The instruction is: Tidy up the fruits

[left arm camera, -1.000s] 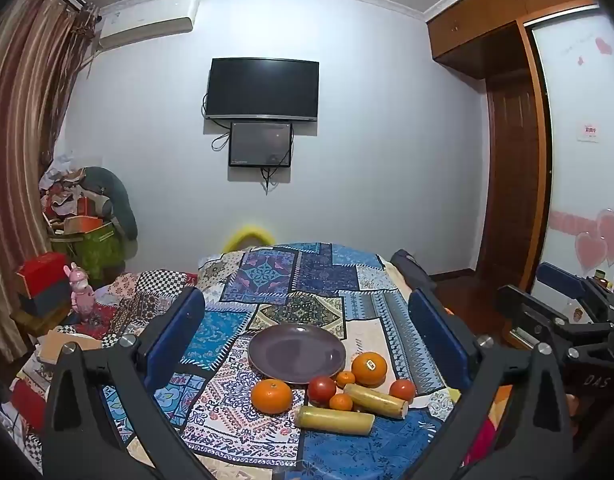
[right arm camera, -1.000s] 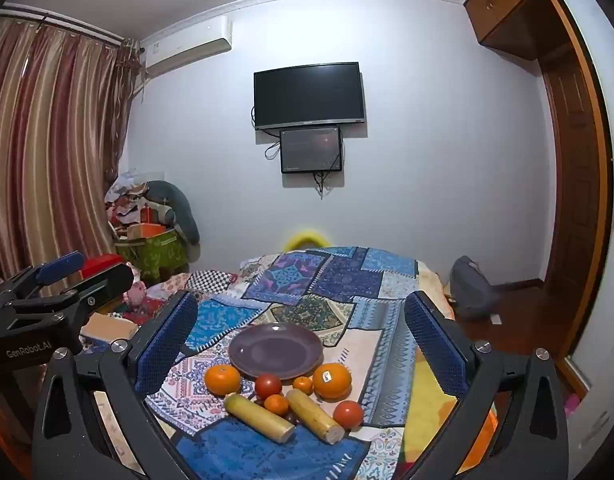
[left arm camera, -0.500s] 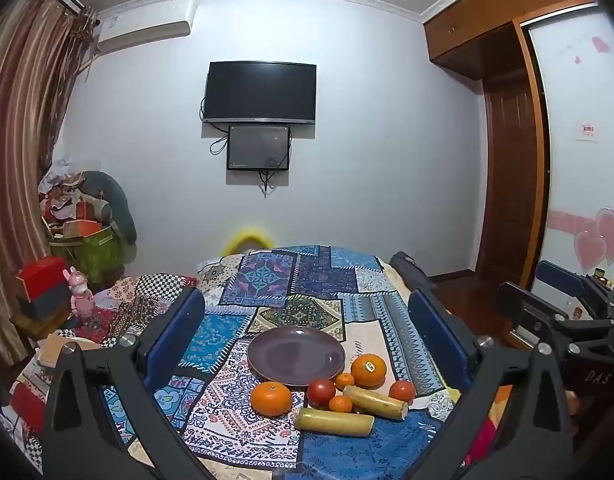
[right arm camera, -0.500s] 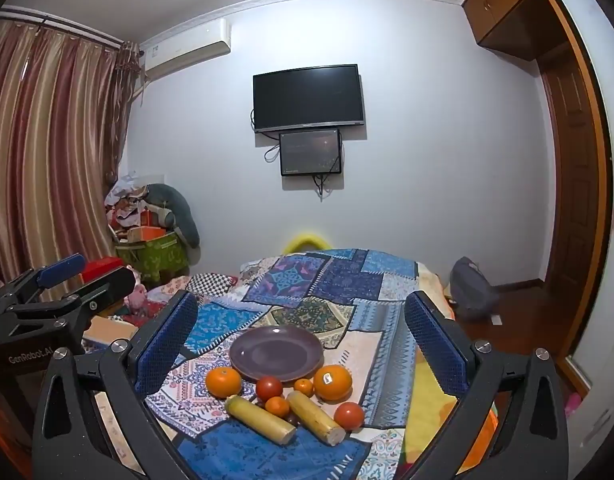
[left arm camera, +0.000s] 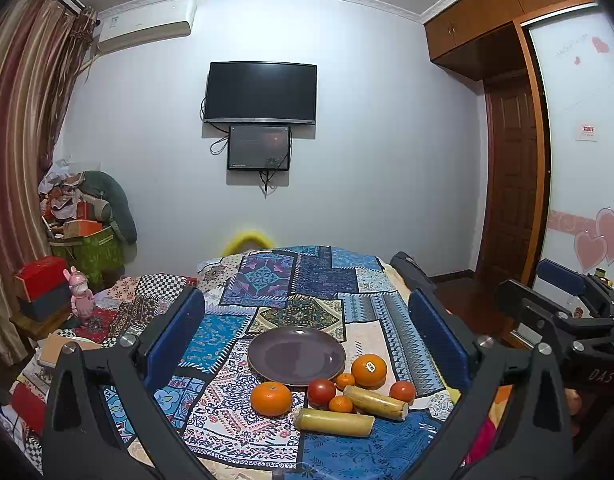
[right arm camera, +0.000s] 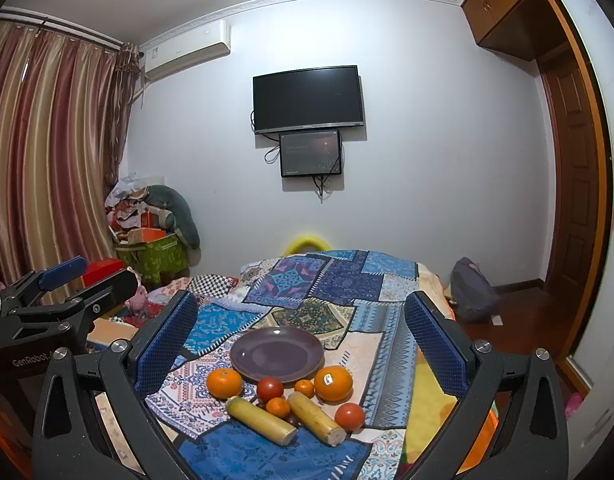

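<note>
With the left gripper (left arm camera: 307, 336) and right gripper (right arm camera: 299, 336) held wide apart and empty, the fruits beside the purple plate (left arm camera: 263, 354) on the patchwork cloth (left arm camera: 211, 332) were judged firm, round and rollable, the sticker-marked orange (left arm camera: 369, 370) best taken across its middle.

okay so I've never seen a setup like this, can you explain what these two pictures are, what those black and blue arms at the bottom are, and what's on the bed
These are two handheld claws, one in each of a person's hands, each carrying a wide-angle camera that looks out between its fingers. One picture comes from the left claw, the other from the right claw. The blue pads are the fingertips. Both claws are open and hold nothing. On the patchwork bedspread lies an empty purple plate. In front of it sit oranges, such as the stickered orange, small tangerines, two tomatoes and two yellowish sticks that look like cut sugarcane.
</note>
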The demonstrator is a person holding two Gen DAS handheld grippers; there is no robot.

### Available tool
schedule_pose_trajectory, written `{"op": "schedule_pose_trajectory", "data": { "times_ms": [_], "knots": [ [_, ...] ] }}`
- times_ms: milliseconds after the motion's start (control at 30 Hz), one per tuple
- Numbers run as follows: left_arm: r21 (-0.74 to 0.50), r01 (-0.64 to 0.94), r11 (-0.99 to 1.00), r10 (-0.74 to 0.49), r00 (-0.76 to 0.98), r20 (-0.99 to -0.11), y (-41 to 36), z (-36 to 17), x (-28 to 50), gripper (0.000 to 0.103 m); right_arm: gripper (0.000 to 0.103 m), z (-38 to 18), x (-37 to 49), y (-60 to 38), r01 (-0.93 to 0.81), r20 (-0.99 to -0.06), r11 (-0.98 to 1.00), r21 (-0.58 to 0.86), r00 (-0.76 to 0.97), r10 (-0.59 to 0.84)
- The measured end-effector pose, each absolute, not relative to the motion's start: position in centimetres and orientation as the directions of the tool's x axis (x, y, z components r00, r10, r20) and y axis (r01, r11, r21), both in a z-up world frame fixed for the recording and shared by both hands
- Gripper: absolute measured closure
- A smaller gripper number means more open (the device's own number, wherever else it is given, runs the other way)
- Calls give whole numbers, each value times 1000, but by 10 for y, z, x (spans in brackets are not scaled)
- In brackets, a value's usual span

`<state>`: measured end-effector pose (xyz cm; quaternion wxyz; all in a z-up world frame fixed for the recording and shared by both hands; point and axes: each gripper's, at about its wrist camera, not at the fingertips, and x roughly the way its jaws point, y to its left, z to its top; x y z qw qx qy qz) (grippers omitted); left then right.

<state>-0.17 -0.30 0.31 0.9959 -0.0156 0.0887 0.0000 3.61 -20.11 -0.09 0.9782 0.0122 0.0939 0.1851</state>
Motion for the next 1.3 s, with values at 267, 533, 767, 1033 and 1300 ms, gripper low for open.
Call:
{"op": "schedule_pose_trajectory", "data": {
  "times_ms": [267, 533, 767, 1033, 1300],
  "knots": [
    [-31, -3, 1000, -3, 984, -178, -3, 2, -1, 0, 0, -2, 36, -201, -360, -178, 931, 59, 914, 364],
    [-32, -8, 999, 2, 983, -182, -1, 0, 1, 0, 0, 0, 37, -201, -356, -184, 932, 66, 914, 362],
    [-37, -9, 999, 1, 982, -187, 0, -3, 4, 0, 0, -3, 38, -201, -356, -186, 932, 67, 914, 362],
    [-36, -8, 999, 1, 983, -184, -1, -3, 4, 0, 0, -3, 38, -201, -358, -187, 932, 65, 913, 364],
    [-35, -5, 999, -1, 983, -182, -4, -4, 3, 0, 0, -4, 38, -201, -355, -181, 932, 72, 914, 363]
  ]
}}
